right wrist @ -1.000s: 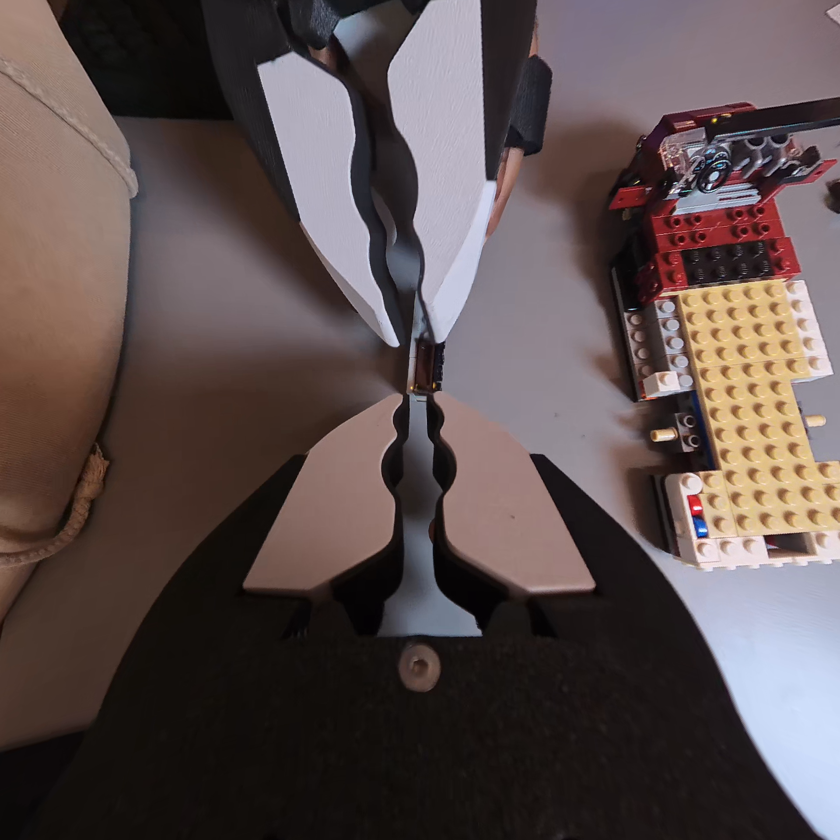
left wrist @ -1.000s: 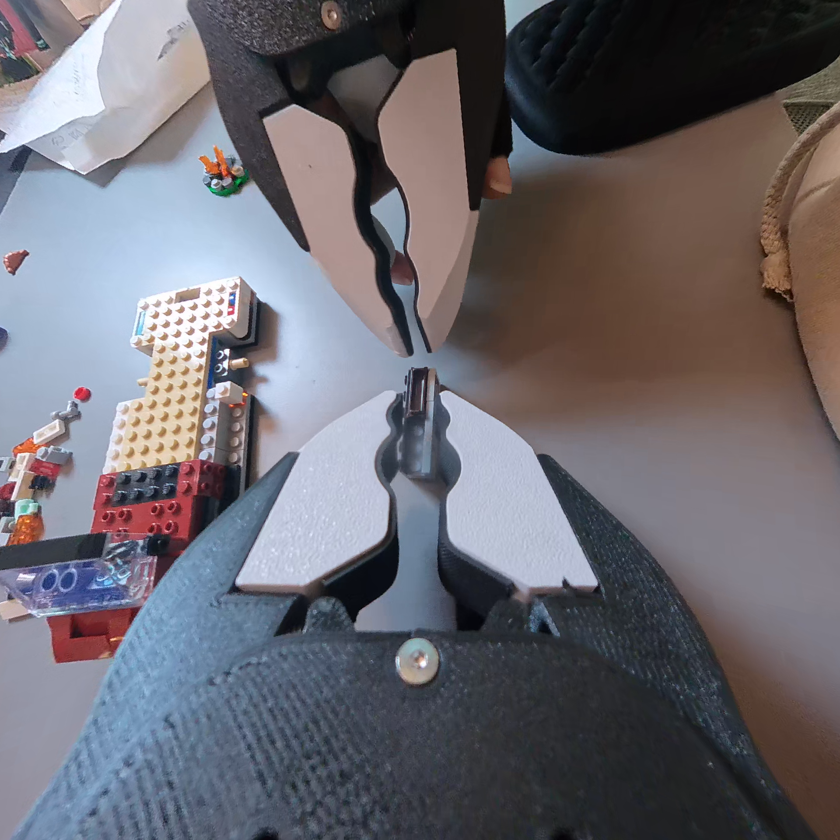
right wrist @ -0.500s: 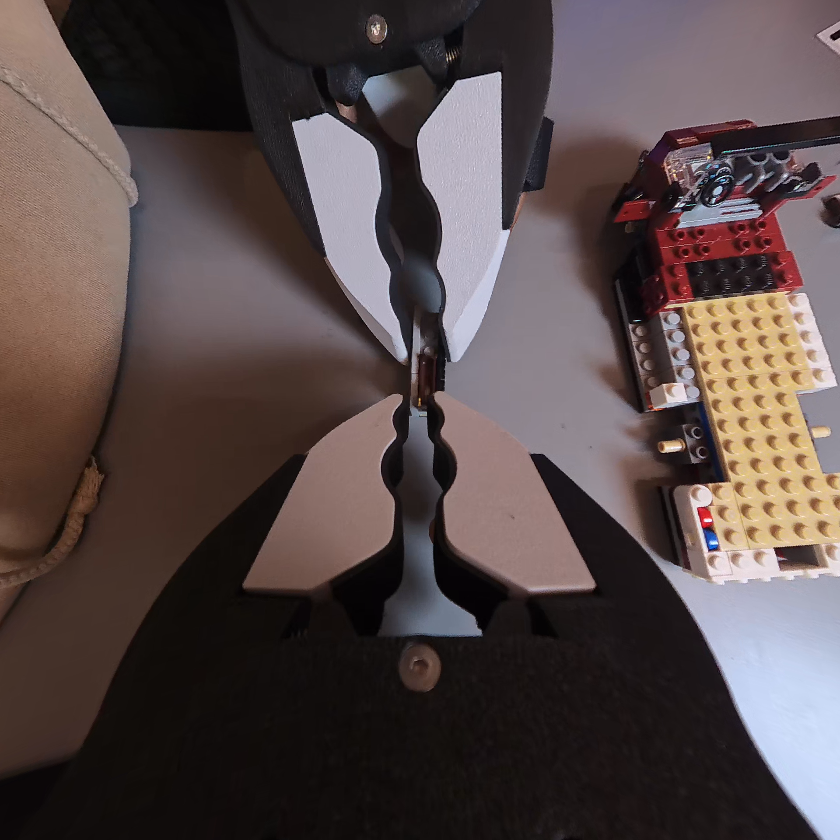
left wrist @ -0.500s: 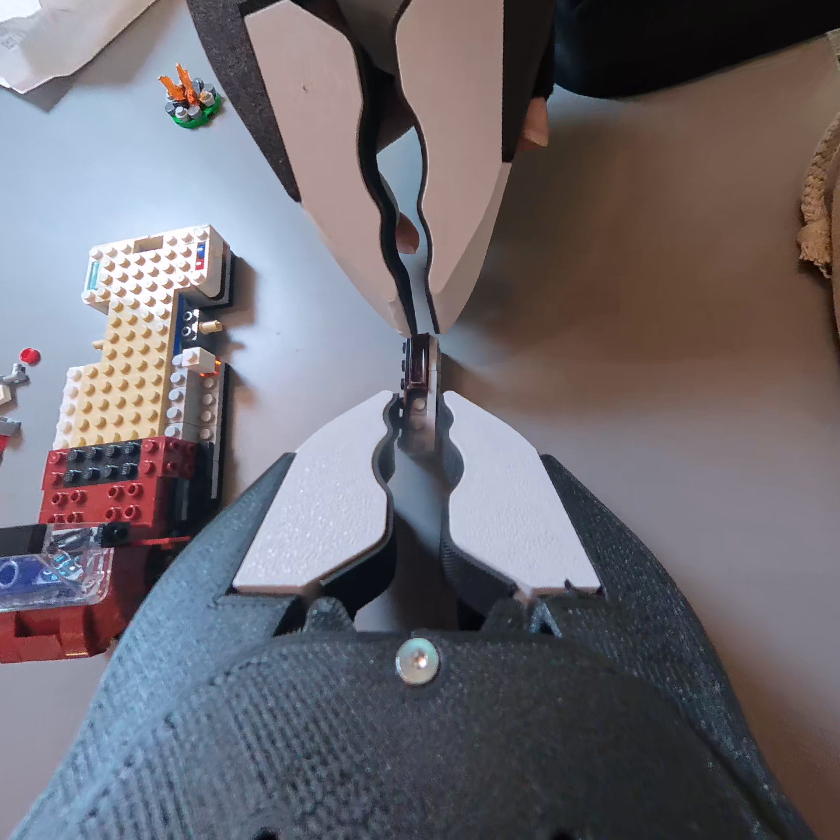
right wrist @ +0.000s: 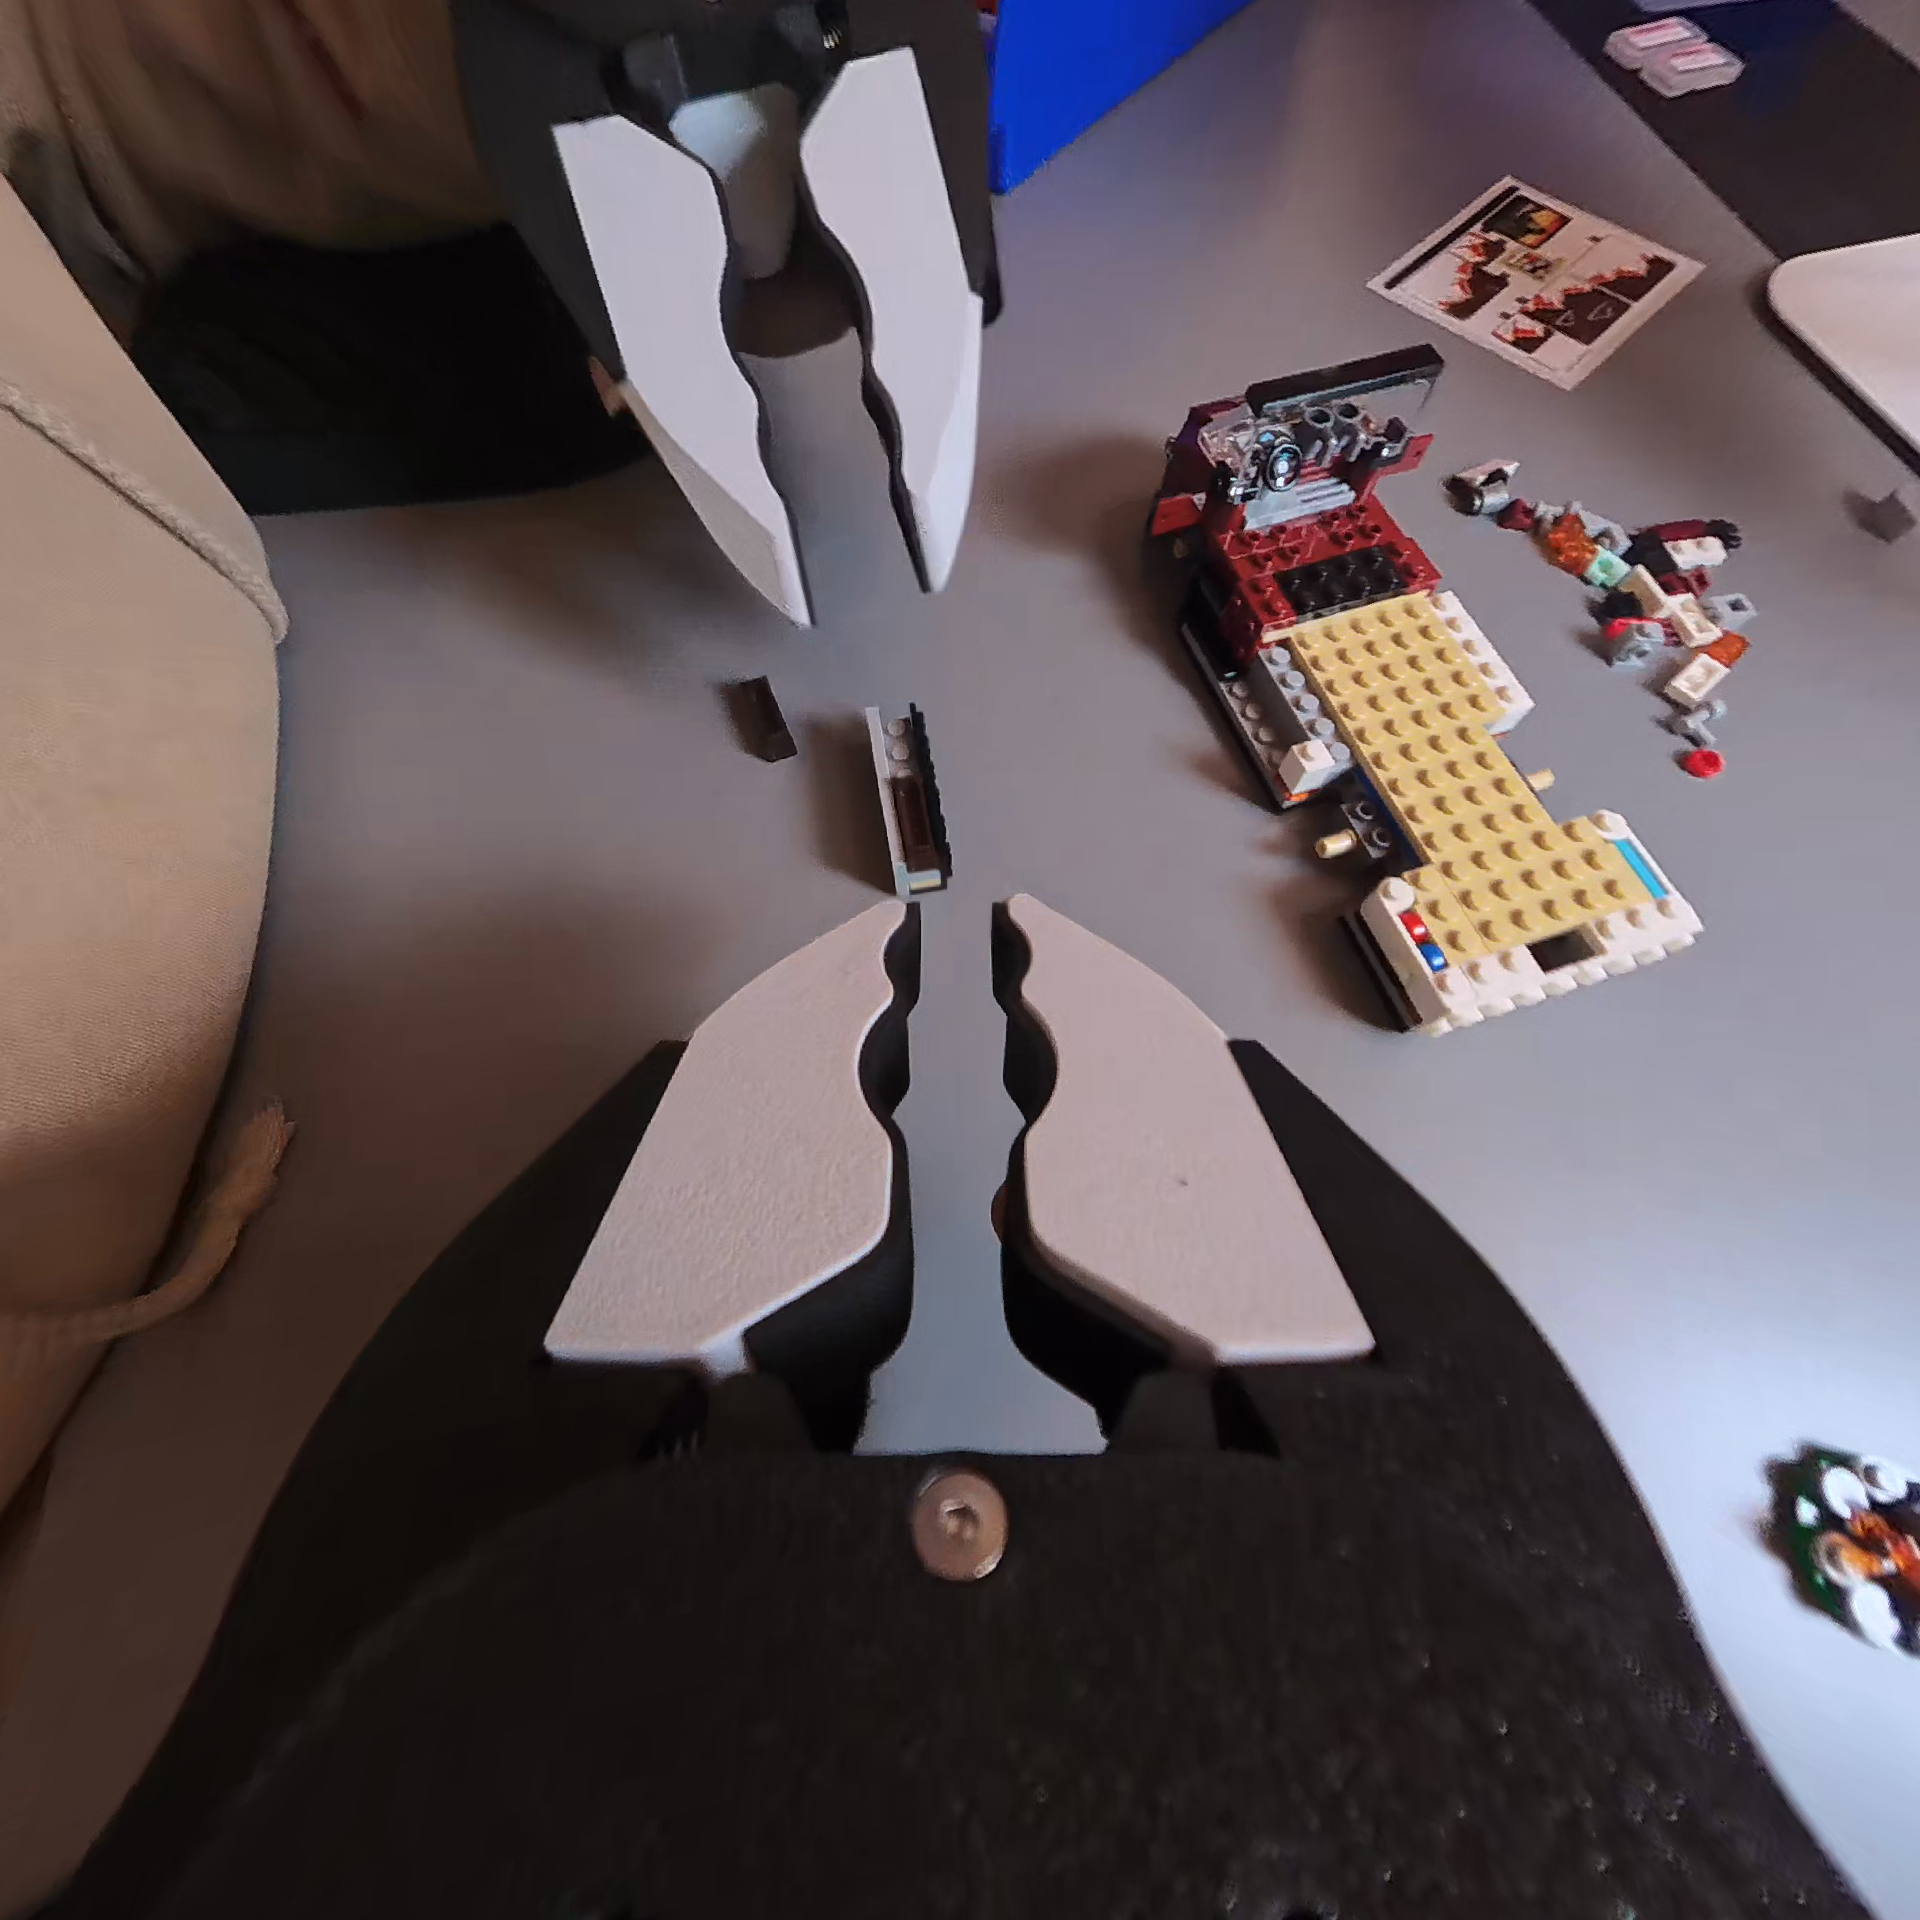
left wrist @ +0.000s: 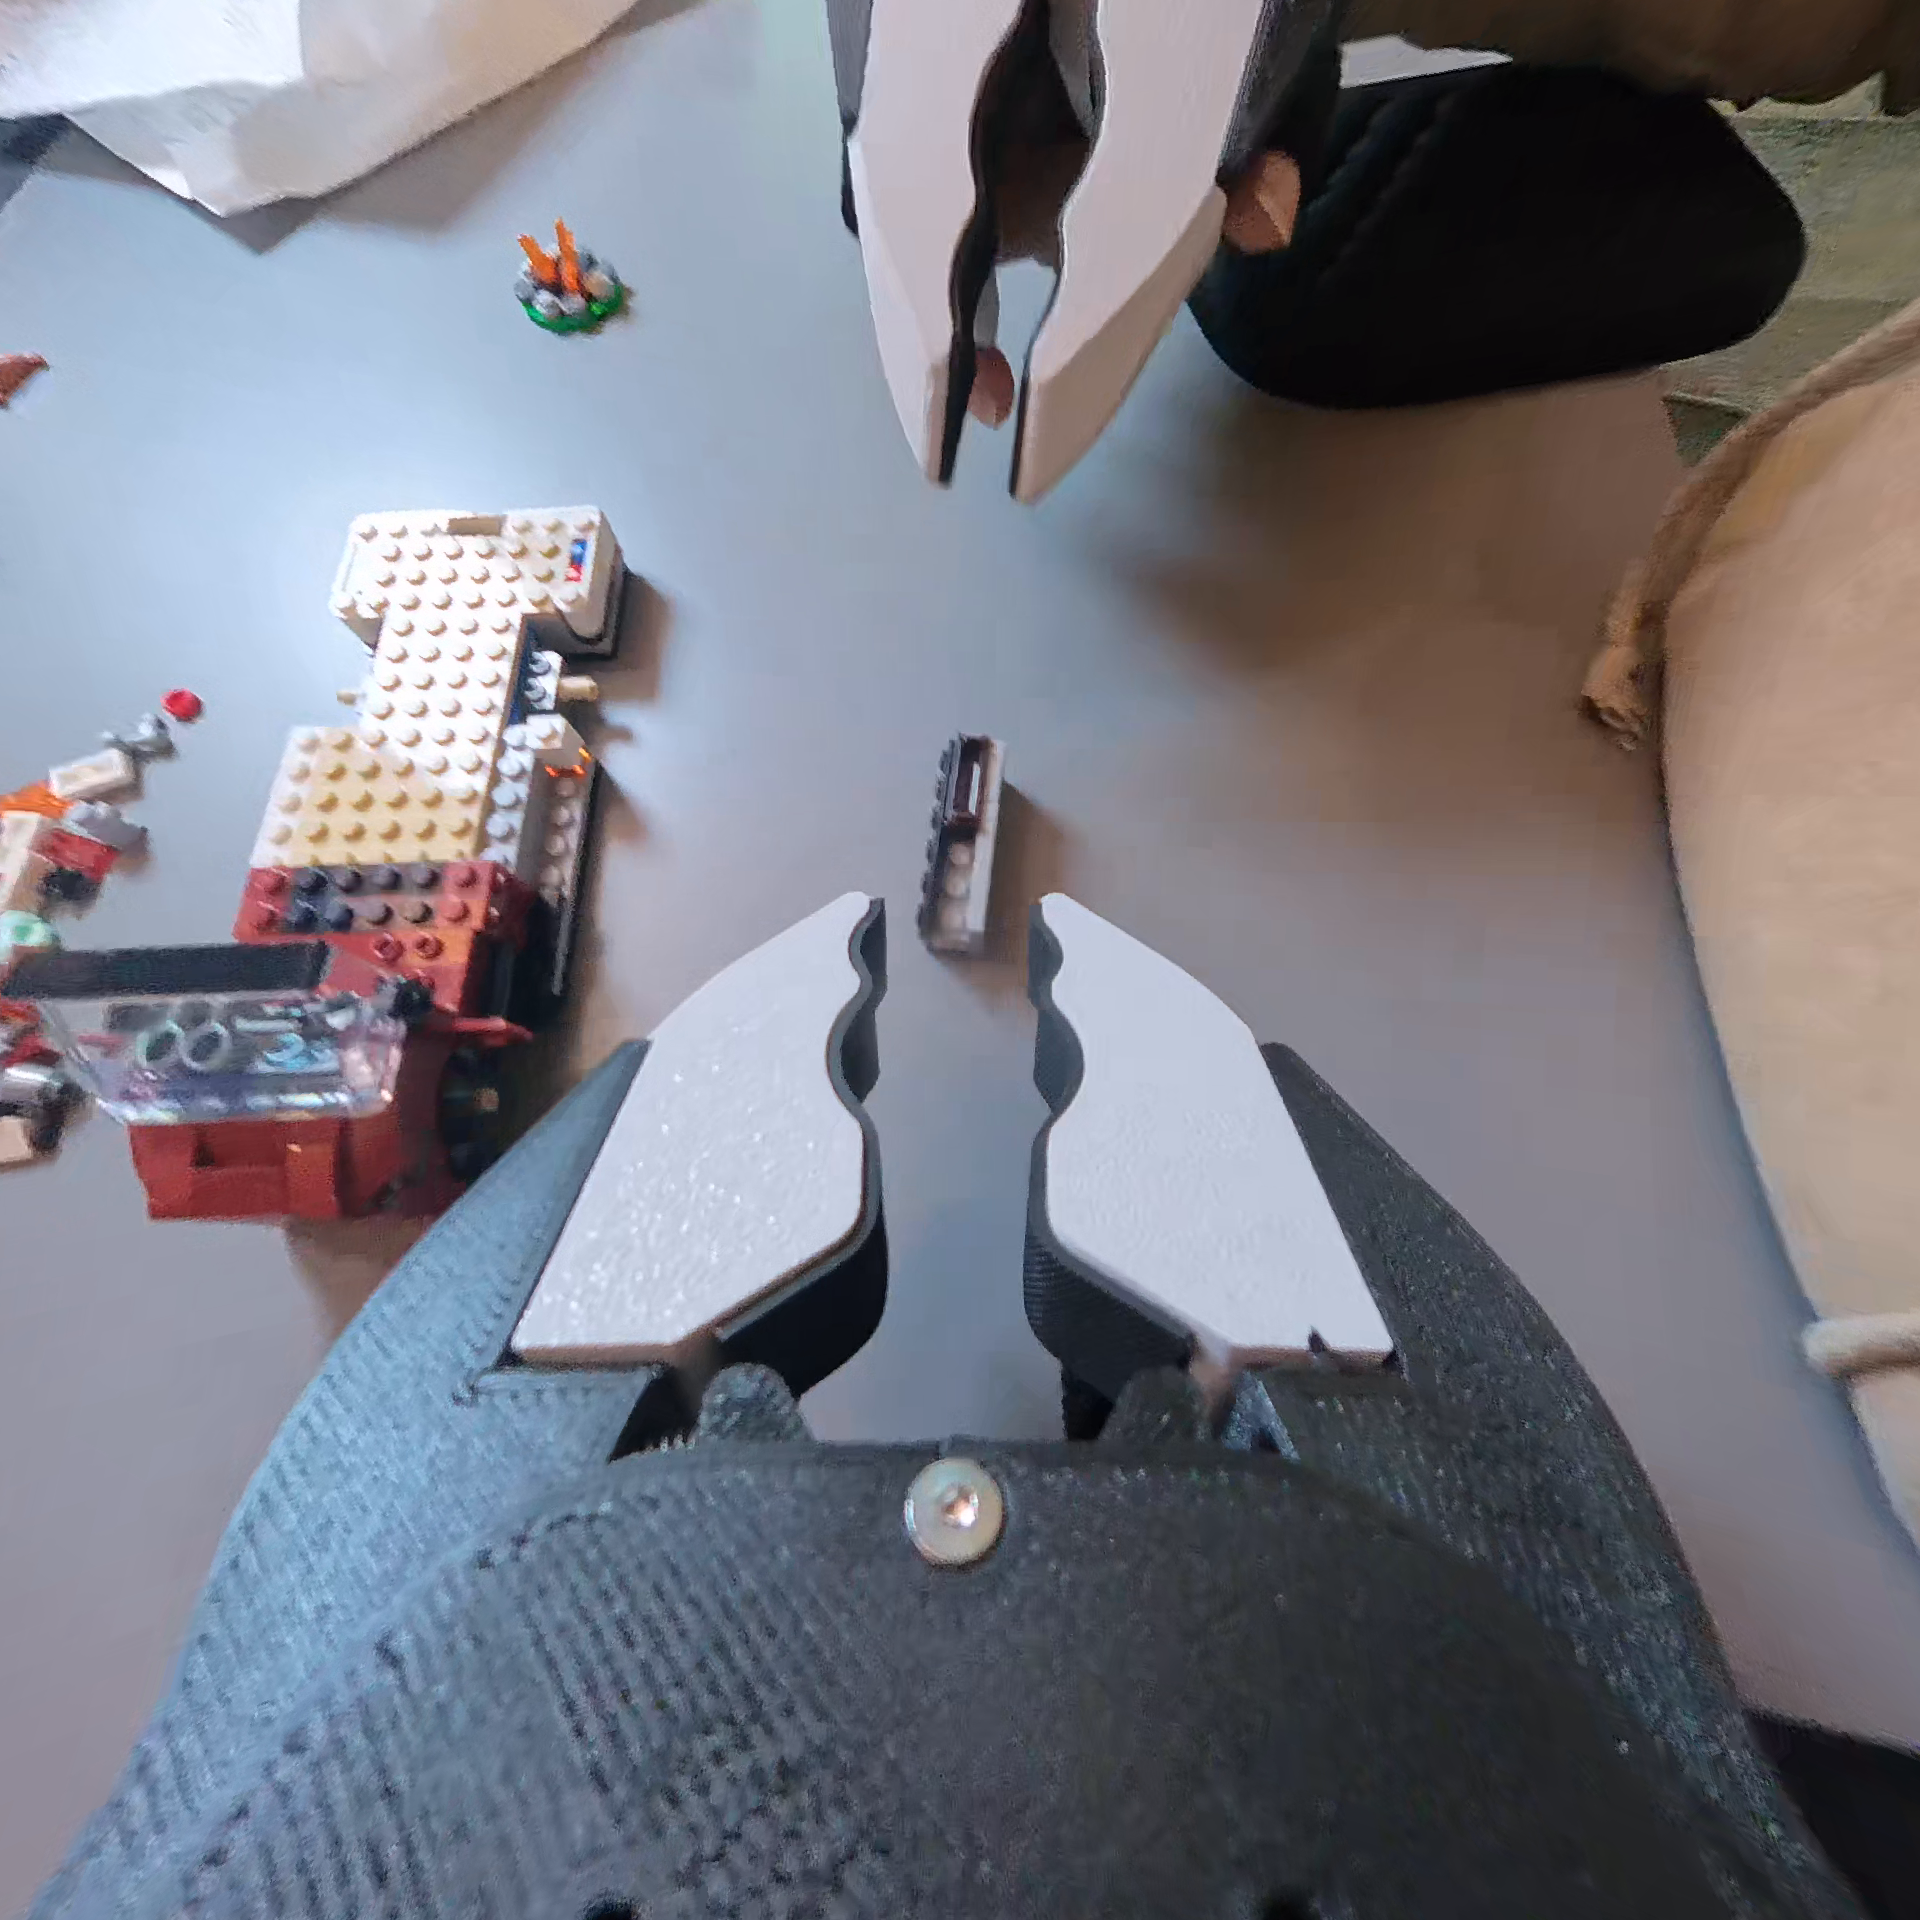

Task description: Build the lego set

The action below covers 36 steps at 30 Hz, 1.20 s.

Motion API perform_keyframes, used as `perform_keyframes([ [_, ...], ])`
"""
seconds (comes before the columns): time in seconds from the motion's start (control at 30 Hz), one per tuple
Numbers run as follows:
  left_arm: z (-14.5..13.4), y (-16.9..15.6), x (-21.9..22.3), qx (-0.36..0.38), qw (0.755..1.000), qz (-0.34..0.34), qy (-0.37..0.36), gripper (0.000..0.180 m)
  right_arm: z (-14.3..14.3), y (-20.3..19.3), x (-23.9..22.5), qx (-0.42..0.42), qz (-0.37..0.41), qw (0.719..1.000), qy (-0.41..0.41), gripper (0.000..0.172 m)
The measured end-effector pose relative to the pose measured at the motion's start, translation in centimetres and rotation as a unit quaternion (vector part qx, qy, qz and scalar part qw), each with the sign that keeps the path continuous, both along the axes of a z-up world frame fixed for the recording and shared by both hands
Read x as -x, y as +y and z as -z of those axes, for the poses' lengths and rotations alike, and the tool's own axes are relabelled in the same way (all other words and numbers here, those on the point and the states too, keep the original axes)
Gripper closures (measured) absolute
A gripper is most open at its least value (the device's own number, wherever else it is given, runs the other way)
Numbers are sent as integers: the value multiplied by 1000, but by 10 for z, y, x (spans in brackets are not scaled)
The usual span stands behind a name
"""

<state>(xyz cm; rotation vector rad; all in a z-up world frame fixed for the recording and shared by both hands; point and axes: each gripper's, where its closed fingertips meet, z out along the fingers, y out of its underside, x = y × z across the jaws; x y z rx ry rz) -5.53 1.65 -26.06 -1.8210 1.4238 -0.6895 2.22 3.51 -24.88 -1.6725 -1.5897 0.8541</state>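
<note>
Both grippers are let go right now, nothing in either one. The left gripper (left wrist: 958, 914) has its fingers spread wide over the grey table (left wrist: 1299, 727), and the little brick strip (left wrist: 961, 842) (grey, black and brown) lies flat just past its fingertips, not touching either pad. The right gripper (right wrist: 954, 909) faces it from the far end with a narrower gap, the strip sitting just ahead of its left fingertip. A loose brown piece (right wrist: 761, 719) lies a bit off to that gripper's left. Plenty of bare table around the strip. The big tan and red brick build (right wrist: 1434, 707) sits well off to its right, and a beige cushion edge (right wrist: 135, 727) closes in the opposite side.
</note>
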Motion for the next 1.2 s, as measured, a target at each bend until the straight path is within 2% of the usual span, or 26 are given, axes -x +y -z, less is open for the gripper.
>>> perform_keyframes([
  [0.13, 13, -24, 16, 39, 998, 22, 43, 155, 3, -4, -16, 0, 25, 1000, 4, 159],
  [0.3, 31, -43, 19, 33, 995, 30, 87, 157, 11, -14, -23, -4, 27, 1000, -7, 159],
  [0.6, 40, -35, 8, 7, 995, 6, 98, 172, 19, -25, -12, -19, 8, 1000, -23, 159],
  [0.73, 39, -31, 7, -13, 995, 5, 94, 173, 16, -23, -7, -17, 10, 1000, -14, 159],
  [1.0, 17, -12, 11, -45, 997, -5, 57, 172, 5, -11, 14, -25, 20, 999, 22, 158],
  [1.2, 7, 8, 8, -65, 996, 15, 58, 172, 2, 3, 35, -39, 19, 999, 25, 147],
])
